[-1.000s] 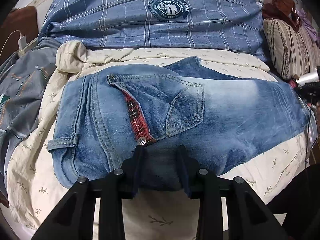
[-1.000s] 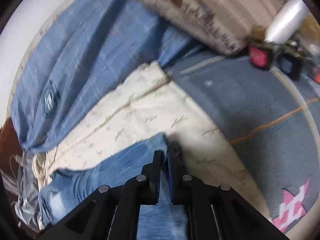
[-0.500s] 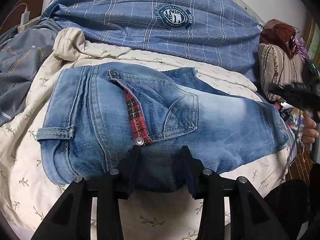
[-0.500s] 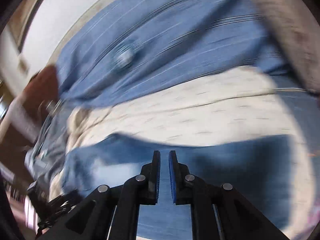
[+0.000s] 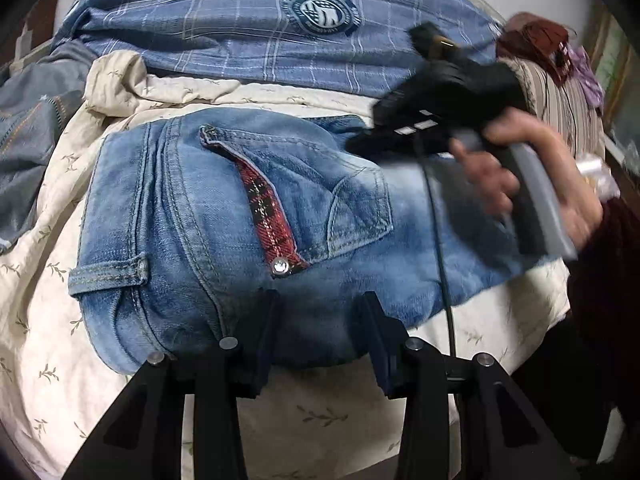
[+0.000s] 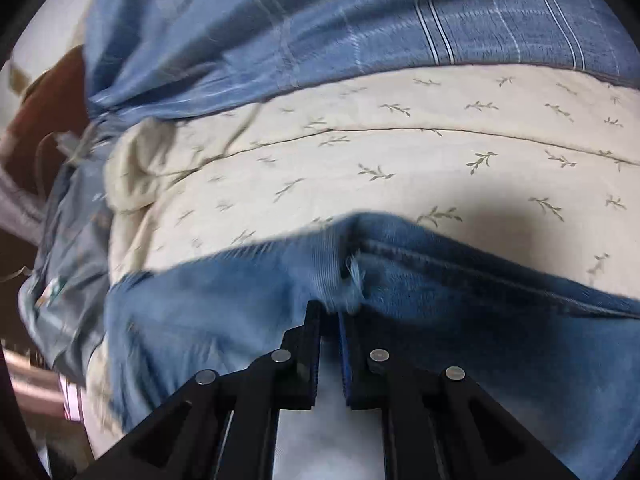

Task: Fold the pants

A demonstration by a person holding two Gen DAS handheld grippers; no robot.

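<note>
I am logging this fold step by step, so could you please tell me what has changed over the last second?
The right gripper, shut on the jeans, has carried the leg end from the far right up over the seat toward the waistband. The left gripper stays open at the near edge of the jeans, on the same cream sheet.

A home bedroom is shown. A bed is covered by a cream leaf-print sheet (image 5: 48, 320) and a blue plaid duvet (image 5: 224, 28); a striped pillow (image 5: 560, 100) is seen alongside.

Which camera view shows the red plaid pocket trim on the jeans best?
The left wrist view: the red plaid trim lies sharp and unblocked on the jeans. The right wrist view shows only blurred denim, no trim.
</note>
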